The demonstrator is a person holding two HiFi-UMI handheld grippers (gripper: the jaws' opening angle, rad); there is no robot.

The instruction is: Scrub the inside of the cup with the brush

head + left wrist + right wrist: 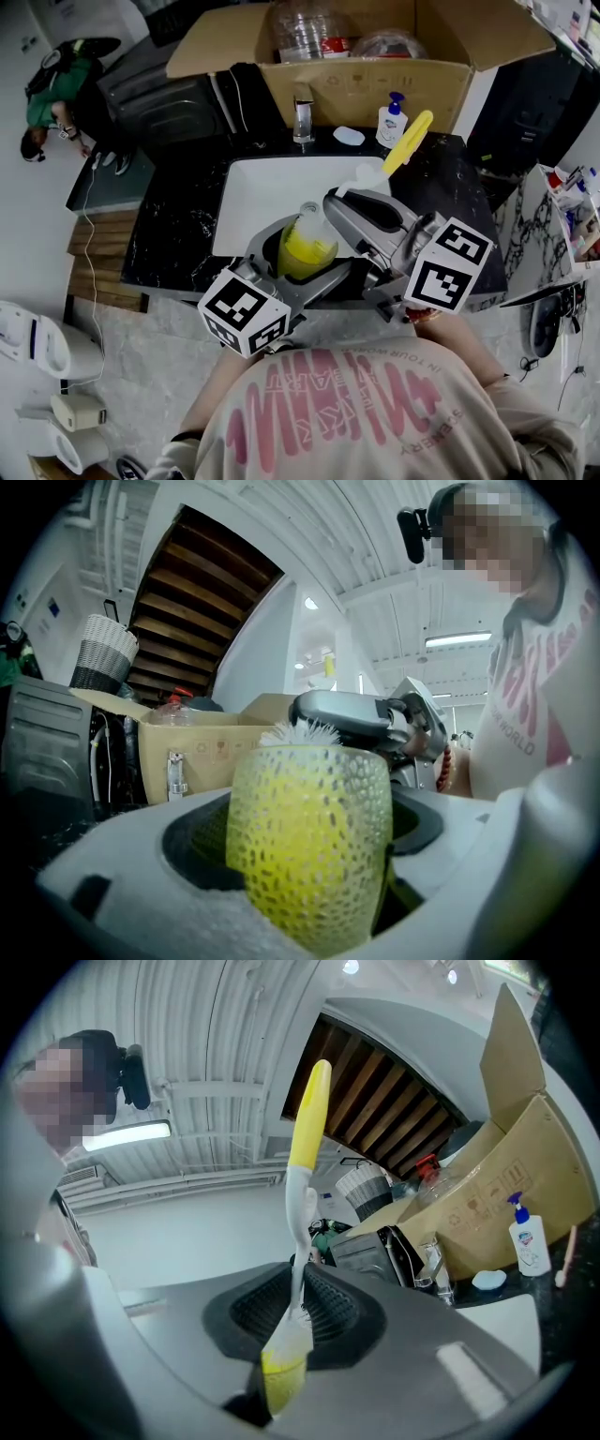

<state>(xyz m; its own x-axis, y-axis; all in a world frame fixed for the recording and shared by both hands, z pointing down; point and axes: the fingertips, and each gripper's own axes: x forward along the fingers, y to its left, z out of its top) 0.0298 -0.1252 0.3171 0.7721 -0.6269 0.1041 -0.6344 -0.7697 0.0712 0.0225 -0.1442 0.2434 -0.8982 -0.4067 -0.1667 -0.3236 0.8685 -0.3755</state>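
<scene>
A yellow dimpled cup (pixel 305 251) hangs over the white sink (pixel 253 187), and my left gripper (pixel 302 270) is shut on it. The left gripper view shows the cup (pixel 309 846) upright between the jaws, with white bristles (pixel 300 731) poking up just over its rim. My right gripper (pixel 364 214) sits just right of the cup and is shut on the brush (pixel 405 145). The brush's yellow and white handle slants up and away to the right. In the right gripper view the handle (pixel 305 1147) rises from between the jaws. How deep the brush head sits in the cup is hidden.
A tap (pixel 302 122), a bar of soap (pixel 348 136) and a pump bottle (pixel 392 122) stand behind the sink on the black counter (pixel 178 225). An open cardboard box (pixel 375 84) holding plastic bottles is behind them. Another person (pixel 47 103) is at the far left.
</scene>
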